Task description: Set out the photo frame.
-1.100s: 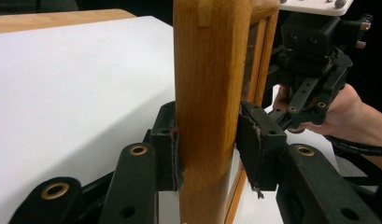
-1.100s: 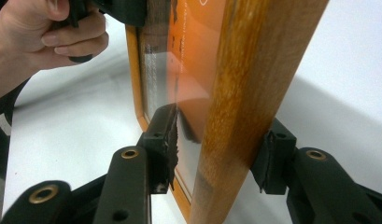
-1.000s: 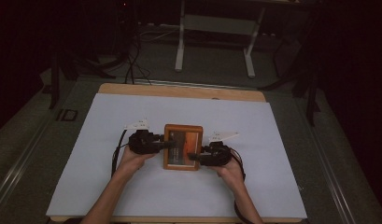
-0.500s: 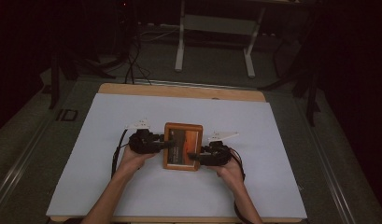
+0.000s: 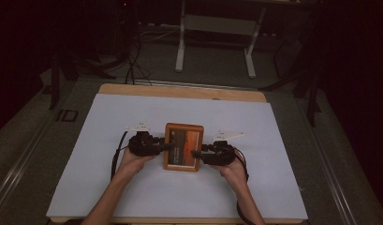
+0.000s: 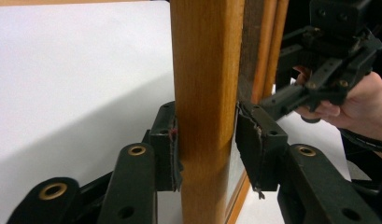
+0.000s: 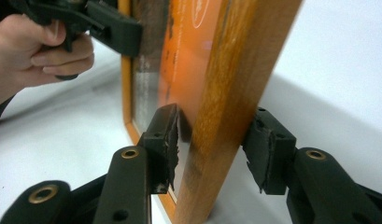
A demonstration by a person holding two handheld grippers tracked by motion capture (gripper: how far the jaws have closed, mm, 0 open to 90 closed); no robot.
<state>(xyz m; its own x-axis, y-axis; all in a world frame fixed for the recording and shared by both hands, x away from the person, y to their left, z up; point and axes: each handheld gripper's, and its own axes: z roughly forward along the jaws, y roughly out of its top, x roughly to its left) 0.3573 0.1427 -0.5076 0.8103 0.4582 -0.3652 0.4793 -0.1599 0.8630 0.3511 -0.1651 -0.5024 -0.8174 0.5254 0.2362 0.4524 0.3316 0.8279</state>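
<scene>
A wooden picture frame (image 5: 183,146) is lying near the middle of the desk (image 5: 133,112), on its white cover. The left gripper (image 6: 205,154) is straddling the frame's left edge, fingers (image 6: 164,144) apart with a gap showing on one side. The right gripper (image 7: 216,149) is straddling the right edge, its fingers (image 7: 268,151) likewise apart, not clamped.

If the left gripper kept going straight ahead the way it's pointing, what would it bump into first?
The left gripper would meet the wooden picture frame first: its side rail already stands between the jaws. Beyond the frame, the right gripper lies roughly in line, though depth is hard to judge.
</scene>
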